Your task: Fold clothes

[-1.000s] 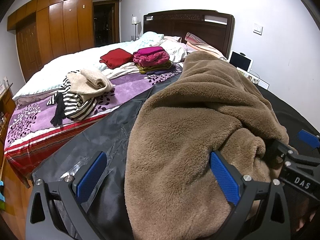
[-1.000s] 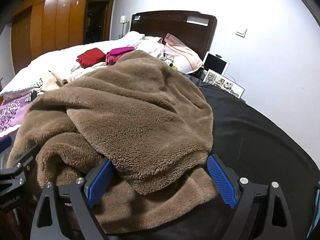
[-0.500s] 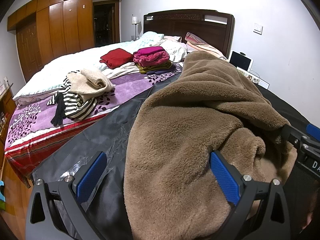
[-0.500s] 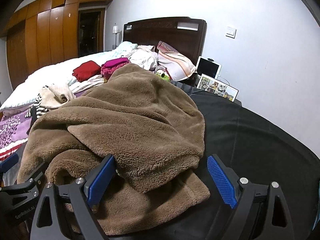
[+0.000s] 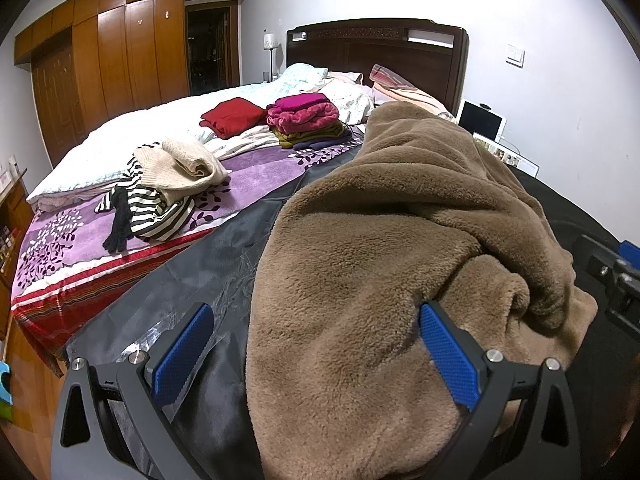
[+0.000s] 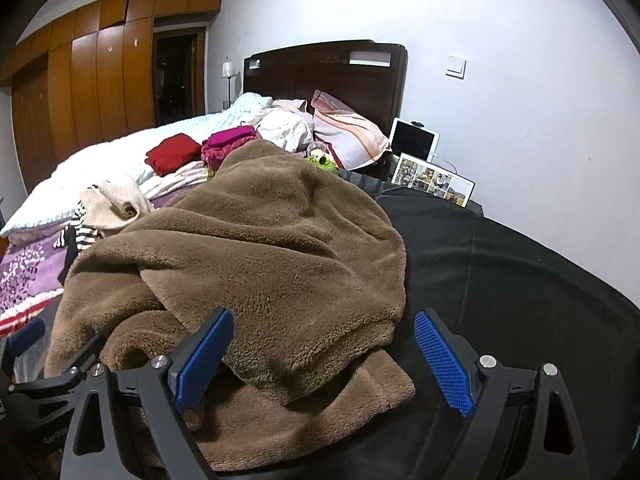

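On the black sheet at the bed's near side sits the brown fleece, all bunched up. Left gripper and right gripper both spread wide over its near edge, gripping nothing.

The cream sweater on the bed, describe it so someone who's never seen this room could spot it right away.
Start at the bed with the purple floral cover, left of the big brown fleece garment. Near its left side sits a loose heap of clothes, and the cream sweater is the crumpled knit on top. Beneath it lie a black-and-white striped top and a black glove; the stacks near the headboard are neatly folded.
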{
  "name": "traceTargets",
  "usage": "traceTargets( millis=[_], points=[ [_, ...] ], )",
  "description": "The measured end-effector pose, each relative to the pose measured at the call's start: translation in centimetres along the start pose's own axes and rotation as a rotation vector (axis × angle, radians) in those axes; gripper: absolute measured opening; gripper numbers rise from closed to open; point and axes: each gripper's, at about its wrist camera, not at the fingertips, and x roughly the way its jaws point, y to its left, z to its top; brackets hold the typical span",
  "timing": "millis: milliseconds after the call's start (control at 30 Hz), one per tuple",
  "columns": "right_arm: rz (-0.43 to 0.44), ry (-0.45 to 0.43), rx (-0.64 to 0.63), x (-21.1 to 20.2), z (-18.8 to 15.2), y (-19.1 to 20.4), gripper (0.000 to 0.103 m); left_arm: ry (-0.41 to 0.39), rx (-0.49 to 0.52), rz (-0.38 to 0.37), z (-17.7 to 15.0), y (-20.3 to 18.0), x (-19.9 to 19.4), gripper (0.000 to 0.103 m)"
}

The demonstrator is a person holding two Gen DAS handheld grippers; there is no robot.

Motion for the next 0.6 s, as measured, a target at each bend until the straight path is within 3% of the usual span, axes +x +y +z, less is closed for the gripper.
traceTargets(
  millis=[600],
  points=[
    [-0.011,0.003,-0.003,-0.07,-0.07,-0.02,0.094,0.001,0.000,0.002,-0.04,-0.26,-0.03,0.102]
  ],
)
